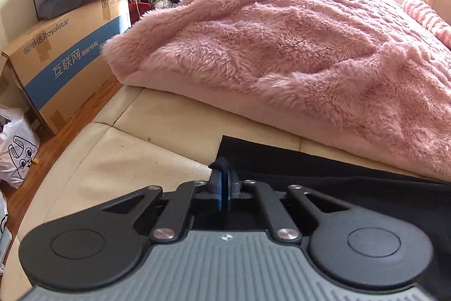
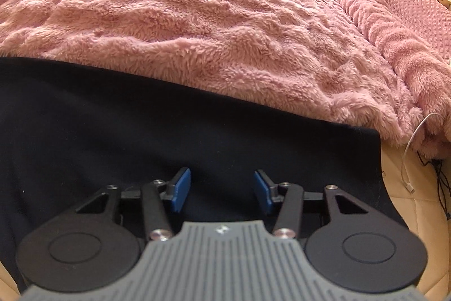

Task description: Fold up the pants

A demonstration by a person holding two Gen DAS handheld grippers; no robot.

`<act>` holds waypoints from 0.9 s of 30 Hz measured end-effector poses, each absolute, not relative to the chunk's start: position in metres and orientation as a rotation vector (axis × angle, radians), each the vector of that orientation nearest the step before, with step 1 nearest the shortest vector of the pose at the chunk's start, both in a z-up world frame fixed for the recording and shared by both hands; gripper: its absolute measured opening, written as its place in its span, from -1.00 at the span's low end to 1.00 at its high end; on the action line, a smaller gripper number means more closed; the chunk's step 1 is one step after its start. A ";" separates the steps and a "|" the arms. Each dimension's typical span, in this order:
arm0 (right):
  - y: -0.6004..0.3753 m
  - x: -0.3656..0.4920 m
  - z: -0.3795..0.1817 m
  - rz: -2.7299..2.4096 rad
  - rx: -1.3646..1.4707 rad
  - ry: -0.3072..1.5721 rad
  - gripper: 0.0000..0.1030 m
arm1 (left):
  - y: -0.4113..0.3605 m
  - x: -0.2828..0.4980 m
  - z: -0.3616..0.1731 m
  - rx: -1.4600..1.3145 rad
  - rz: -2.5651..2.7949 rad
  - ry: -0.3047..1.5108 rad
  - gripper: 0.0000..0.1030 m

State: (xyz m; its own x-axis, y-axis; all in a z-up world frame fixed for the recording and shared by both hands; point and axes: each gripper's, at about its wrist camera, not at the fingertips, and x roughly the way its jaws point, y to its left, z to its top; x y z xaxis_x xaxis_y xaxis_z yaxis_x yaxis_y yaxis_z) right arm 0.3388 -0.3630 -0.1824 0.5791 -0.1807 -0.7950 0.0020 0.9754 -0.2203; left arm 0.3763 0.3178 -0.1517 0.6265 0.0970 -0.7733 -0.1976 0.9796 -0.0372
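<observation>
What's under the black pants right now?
The black pants lie on cream padded upholstery, bare at their left and right edges; their far edge meets the pink fleece blanket. What lies beneath their middle is covered. The left claw pinches a fold at their left edge.

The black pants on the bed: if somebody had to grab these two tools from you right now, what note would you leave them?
Left tool: shut, pinching a small fold of cloth at the edge of the black pants.
Right tool: open above the pants, blue pads apart, gripping nothing.
Pants: spread fairly flat on the cream mattress surface, their far edge against the pink fluffy blanket.
Done: left edge gripped. No finished fold is visible from either view.
Left: probably close the right tool on the cloth beneath it, then lift both and fold the pants over.
</observation>
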 end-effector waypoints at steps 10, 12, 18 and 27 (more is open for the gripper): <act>-0.365 0.339 -0.183 -0.098 -0.202 0.958 -0.11 | 0.301 0.382 -0.084 0.008 0.148 0.739 -0.95; -0.364 0.339 -0.183 -0.098 -0.202 0.956 -0.11 | 0.301 0.396 -0.096 0.034 0.160 0.788 -0.95; -0.364 0.338 -0.183 -0.105 -0.196 0.954 -0.11 | 0.302 0.414 -0.144 0.030 0.178 0.870 -0.92; -0.357 0.334 -0.173 -0.141 -0.237 0.927 -0.12 | 0.331 0.379 -0.130 -0.144 0.253 0.871 -0.23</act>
State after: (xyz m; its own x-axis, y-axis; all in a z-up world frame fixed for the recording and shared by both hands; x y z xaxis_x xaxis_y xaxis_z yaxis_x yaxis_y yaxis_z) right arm 0.3337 -0.3572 -0.1733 0.5935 -0.2216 -0.7737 0.0181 0.9648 -0.2624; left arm 0.3786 0.3310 -0.1303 0.6166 0.1604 -0.7708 -0.2771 0.9606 -0.0218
